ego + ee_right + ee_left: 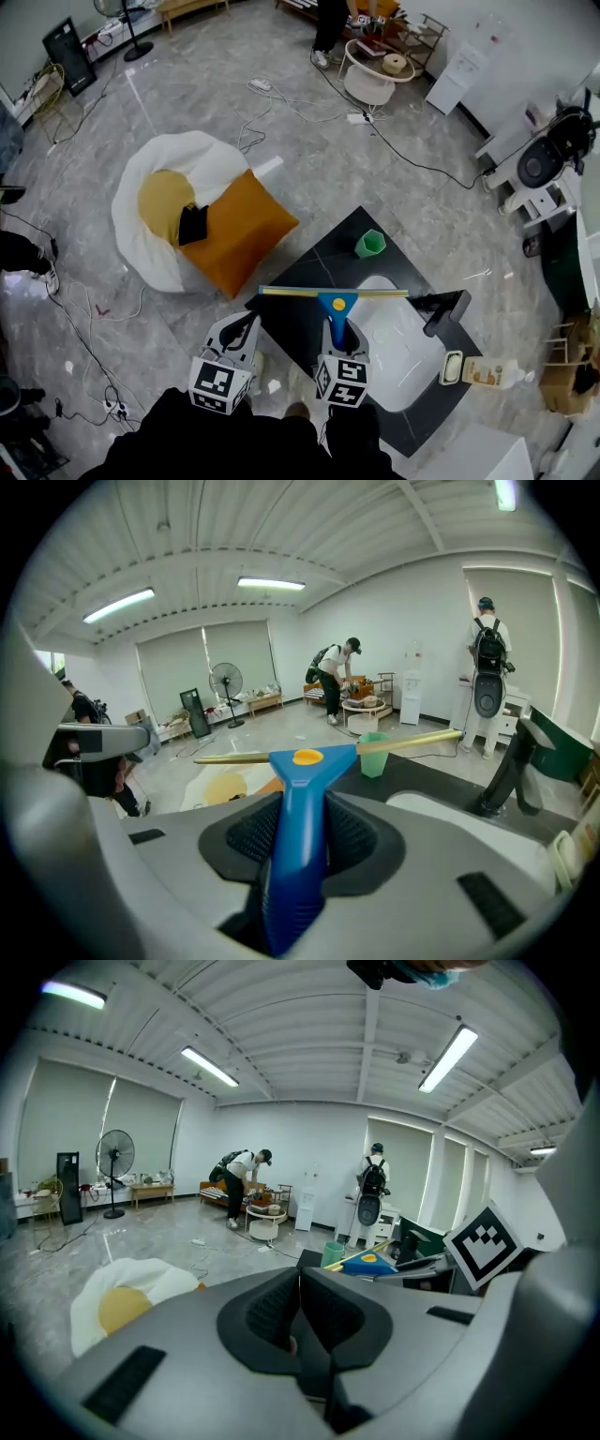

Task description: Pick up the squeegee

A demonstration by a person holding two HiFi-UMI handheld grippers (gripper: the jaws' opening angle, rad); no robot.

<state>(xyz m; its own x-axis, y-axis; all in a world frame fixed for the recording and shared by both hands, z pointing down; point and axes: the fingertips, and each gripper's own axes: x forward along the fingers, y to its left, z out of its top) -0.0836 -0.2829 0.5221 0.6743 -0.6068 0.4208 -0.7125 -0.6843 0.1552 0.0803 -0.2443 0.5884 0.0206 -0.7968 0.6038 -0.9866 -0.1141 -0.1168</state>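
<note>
The squeegee [335, 302] has a blue handle and a long brass-coloured blade bar held level above the black table [309, 272]. My right gripper [337, 336] is shut on the blue handle [298, 836], with the blade bar [328, 750] crossing ahead of the jaws. Beside it on the left, my left gripper [246, 330] holds nothing, and its pads [281, 1312] meet in the left gripper view. From the left gripper view the squeegee [367, 1262] shows off to the right.
On the black table stand a green cup [369, 244], a white sink basin [403, 342], a black faucet [442, 309] and a bottle [483, 372]. A white beanbag [155, 234] with an orange cushion [239, 230] lies left. Cables cross the floor; people stand far back.
</note>
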